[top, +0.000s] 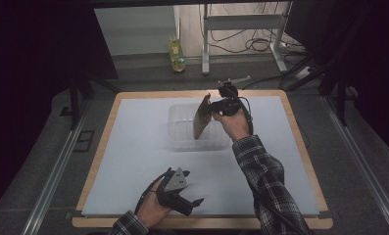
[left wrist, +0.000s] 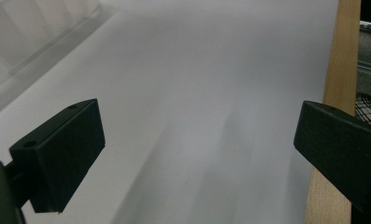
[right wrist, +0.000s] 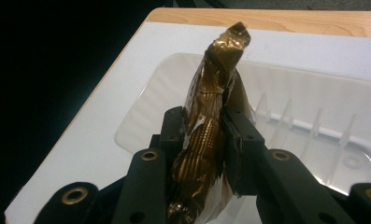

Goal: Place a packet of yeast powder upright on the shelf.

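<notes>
Right hand-held gripper (right wrist: 210, 135) | clamps gold packet (right wrist: 211, 93) | over clear tray (right wrist: 314, 116)

Gold ribbed packet (right wrist: 206, 135); clear tray (right wrist: 314, 135); black tools; plaid sleeve (top: 265, 171), possibly grey-black.

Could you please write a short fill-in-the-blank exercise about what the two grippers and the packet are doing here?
1. The right gripper is shut on a ____-coloured packet.
2. The packet hangs above a clear plastic ____.
3. The left gripper has its jaws ____, with nothing between them.
4. The white mat lies on a ____ board.

Missing words: gold; tray; open; wooden
</notes>
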{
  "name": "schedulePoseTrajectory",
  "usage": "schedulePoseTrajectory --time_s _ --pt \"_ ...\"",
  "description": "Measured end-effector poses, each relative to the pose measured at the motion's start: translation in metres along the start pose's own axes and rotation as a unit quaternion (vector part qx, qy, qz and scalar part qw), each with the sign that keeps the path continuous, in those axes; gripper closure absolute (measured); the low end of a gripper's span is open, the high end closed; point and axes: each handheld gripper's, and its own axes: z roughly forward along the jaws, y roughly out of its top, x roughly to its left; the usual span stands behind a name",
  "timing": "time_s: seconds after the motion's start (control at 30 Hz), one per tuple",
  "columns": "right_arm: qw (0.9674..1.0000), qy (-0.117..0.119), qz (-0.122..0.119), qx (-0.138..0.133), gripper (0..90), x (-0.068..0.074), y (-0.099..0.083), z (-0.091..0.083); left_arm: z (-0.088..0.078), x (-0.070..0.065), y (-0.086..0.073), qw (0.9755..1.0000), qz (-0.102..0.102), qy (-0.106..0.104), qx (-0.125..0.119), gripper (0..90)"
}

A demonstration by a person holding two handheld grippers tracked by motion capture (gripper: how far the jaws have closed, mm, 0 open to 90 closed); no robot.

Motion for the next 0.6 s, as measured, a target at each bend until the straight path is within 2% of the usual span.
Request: schedulePoseTrajectory --time_s 0.17,0.23,0.33,0.47,0.6 --pt "0.9999 -0.005 -0.001 0.01 70.4 0.002 -0.003 0.016 0.0 0.0 0.0 1.0 -0.001 -0.001 -0.001 1.7" --pt "1.0 -0.001 0.004 0.002 70.5 0.001 -0.005 0.02 0.0 0.0 0.0 1.0 0.0 -0.001 -0.001 1.7" --pt "1.0 -0.001 0.006 -0.003 70.7 -0.001 -0.005 0.022 0.001 -0.001 0.0 1.0 0.001 -0.002 0.0 1.7" --pt "0.9999 -0.007 -0.007 0.005 68.5 -0.003 -0.005 0.02 0.001 -0.001 0.0 1.0 0.002 -0.004 0.001 1.7" --pt "1.0 0.006 0.0 0.005 64.1 -0.006 -0.006 0.019 0.001 0.0 0.0 1.0 0.001 -0.003 -0.001 1.6"
